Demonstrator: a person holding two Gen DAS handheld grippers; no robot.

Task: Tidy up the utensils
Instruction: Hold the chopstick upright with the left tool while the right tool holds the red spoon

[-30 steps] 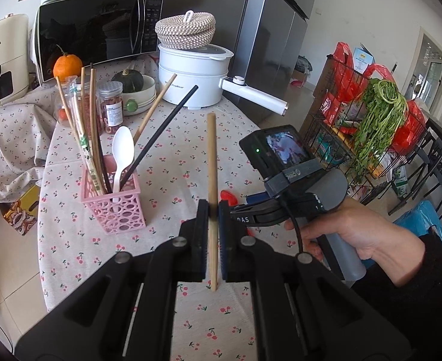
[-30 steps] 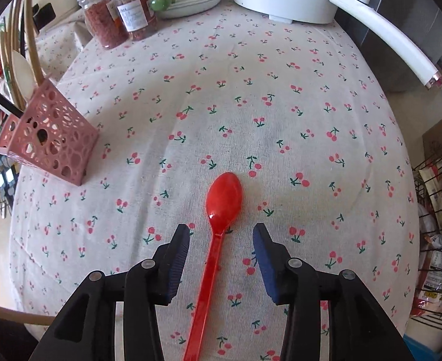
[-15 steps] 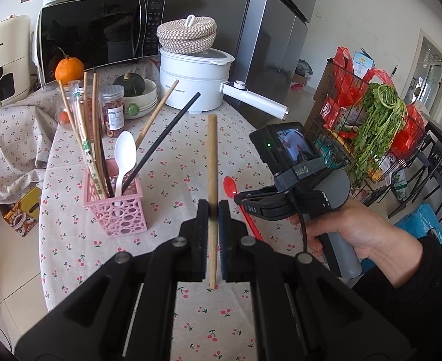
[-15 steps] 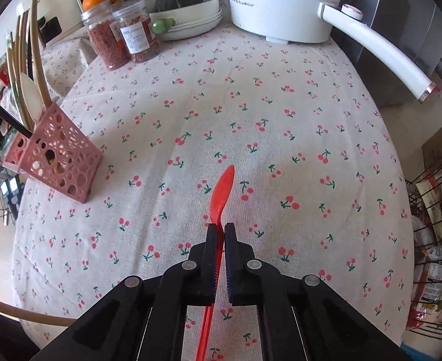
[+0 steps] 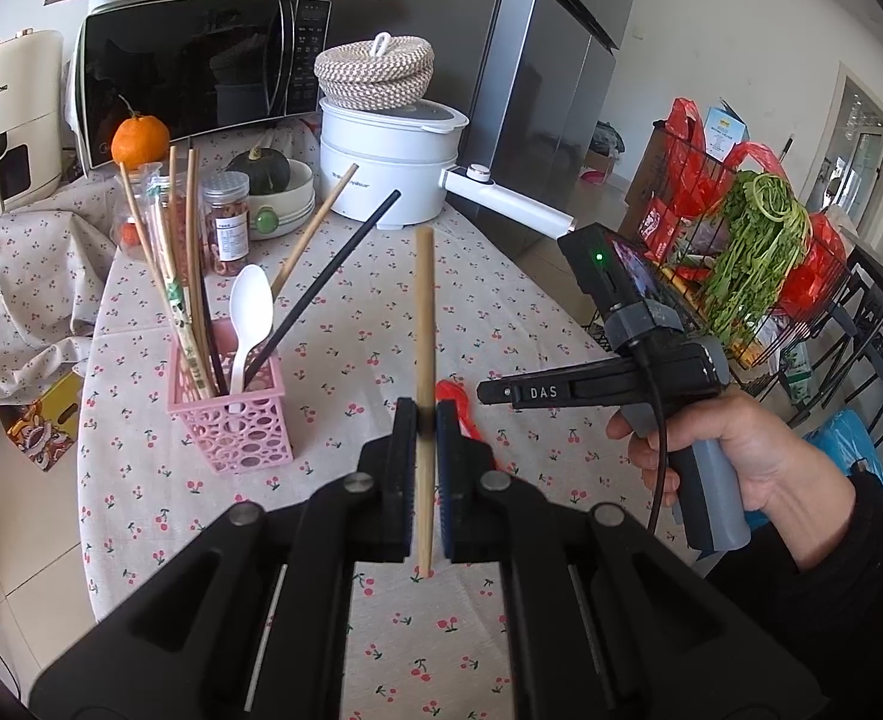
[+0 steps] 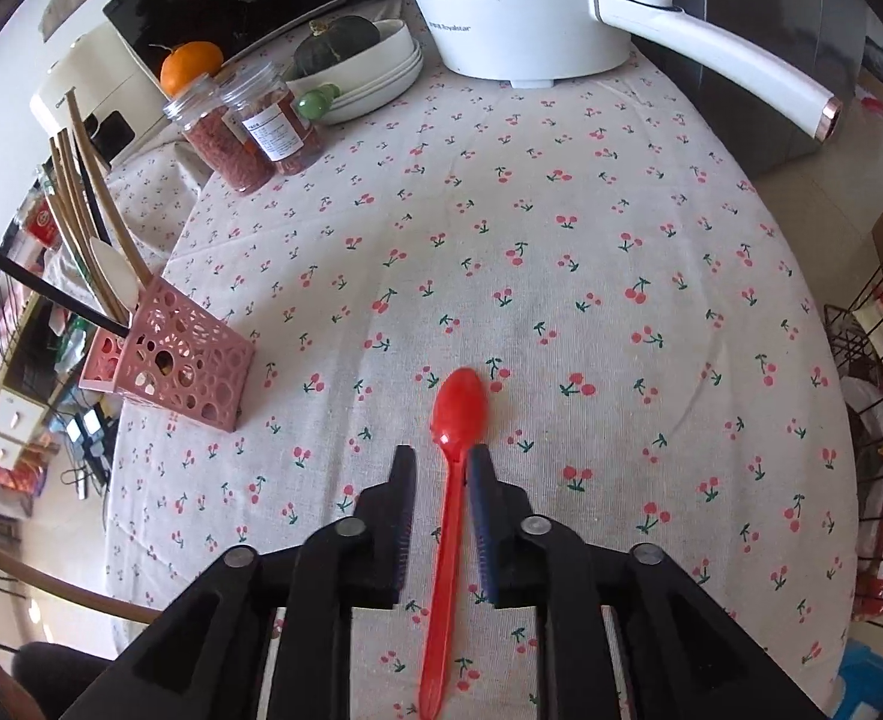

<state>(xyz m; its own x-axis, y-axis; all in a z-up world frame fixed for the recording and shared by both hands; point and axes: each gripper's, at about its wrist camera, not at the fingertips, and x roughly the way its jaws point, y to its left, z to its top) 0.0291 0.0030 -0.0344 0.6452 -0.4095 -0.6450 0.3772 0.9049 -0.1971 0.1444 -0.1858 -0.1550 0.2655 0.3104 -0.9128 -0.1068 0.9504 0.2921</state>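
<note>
My left gripper (image 5: 424, 414) is shut on a wooden chopstick (image 5: 424, 312), which stands upright above the cherry-print tablecloth. To its left a pink perforated holder (image 5: 243, 420) carries several chopsticks and a white spoon (image 5: 251, 306). A red plastic spoon (image 6: 459, 408) lies on the cloth, bowl pointing away from me. My right gripper (image 6: 441, 456) points down over it and its jaws are opening. The spoon's handle runs between them, close to the right pad, with a gap on the left. The pink holder (image 6: 183, 360) stands at the left in the right wrist view.
At the back of the table stand a white electric pot (image 5: 390, 162) with a long handle, two jars (image 5: 228, 228), a bowl with a squash and an orange. A wire rack with greens (image 5: 753, 252) stands past the table's right edge.
My right gripper, open around the red spoon a second ago, shut on its handle and has now spread again. The spoon lies flat once more. My left gripper kept still.
</note>
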